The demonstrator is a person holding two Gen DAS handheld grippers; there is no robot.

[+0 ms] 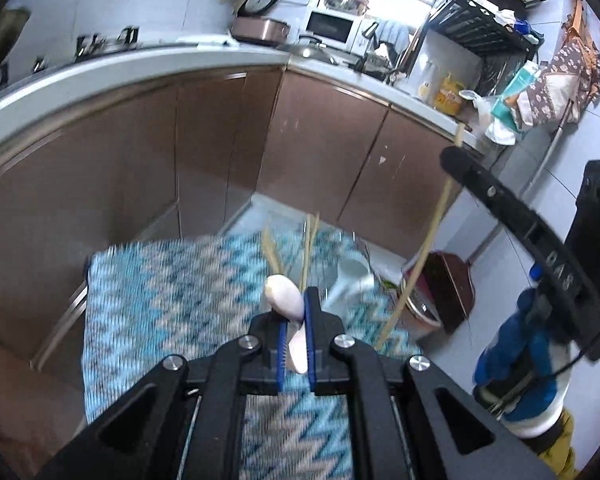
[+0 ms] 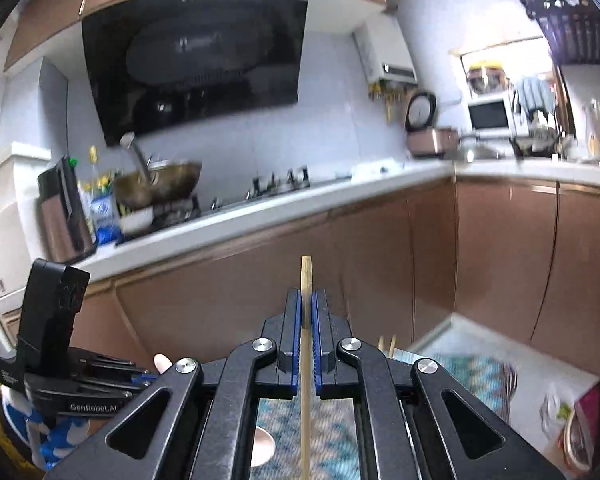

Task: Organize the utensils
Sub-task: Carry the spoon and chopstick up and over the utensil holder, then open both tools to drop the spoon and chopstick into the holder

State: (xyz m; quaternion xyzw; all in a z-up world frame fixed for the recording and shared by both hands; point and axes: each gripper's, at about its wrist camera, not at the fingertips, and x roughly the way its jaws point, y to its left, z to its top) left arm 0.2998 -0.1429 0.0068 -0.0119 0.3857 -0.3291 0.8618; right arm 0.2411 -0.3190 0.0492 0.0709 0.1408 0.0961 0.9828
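Zigzag woven mat (image 1: 172, 300) below; left gripper (image 1: 296, 344) clamps smooth spoon (image 1: 286, 300), right gripper (image 2: 307, 340) thin wooden chopstick (image 2: 306, 280).

Blue-grey zigzag mat (image 1: 172, 300), white spoon (image 1: 286, 300)

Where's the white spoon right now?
In the left wrist view, the white spoon is clamped in the left gripper, low centre above the zigzag mat, with loose chopsticks just beyond.
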